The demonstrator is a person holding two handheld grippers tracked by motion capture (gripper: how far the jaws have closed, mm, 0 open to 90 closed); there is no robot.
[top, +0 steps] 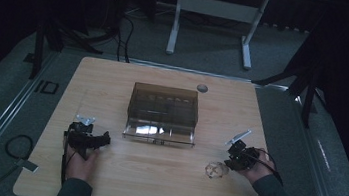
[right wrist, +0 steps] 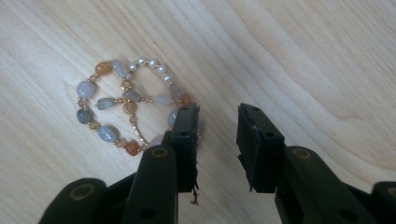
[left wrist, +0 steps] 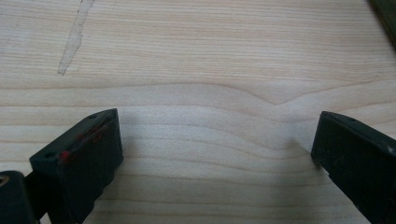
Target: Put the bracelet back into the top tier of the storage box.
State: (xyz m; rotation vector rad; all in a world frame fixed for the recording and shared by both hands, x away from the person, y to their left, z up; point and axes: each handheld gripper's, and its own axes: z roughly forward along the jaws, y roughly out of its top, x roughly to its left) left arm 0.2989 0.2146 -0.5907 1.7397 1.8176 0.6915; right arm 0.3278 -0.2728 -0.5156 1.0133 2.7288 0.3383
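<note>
High view, table: light wooden table (top: pixel 151 186) with a smoky clear plastic box (top: pixel 162 114) standing at its middle.
High view, left gripper: left gripper (top: pixel 88 137) held low over the near left part of the table, well apart from the box.
High view, right gripper: right gripper (top: pixel 236 153) at the near right, just beside the bead bracelet (top: pixel 216 170).
High view, bracelet: lies flat on the wood, in front of and to the right of the box.
Left gripper view, jaws: spread wide, bare wood grain between them, nothing held.
Right gripper view, jaws: parted with a clear gap of wood between them, gripping nothing.
Right gripper view, bracelet: bead bracelet (right wrist: pixel 122 103) lies curled on the table; the left-hand jaw overlaps its nearest beads, while the rest lies outside the gap.
</note>
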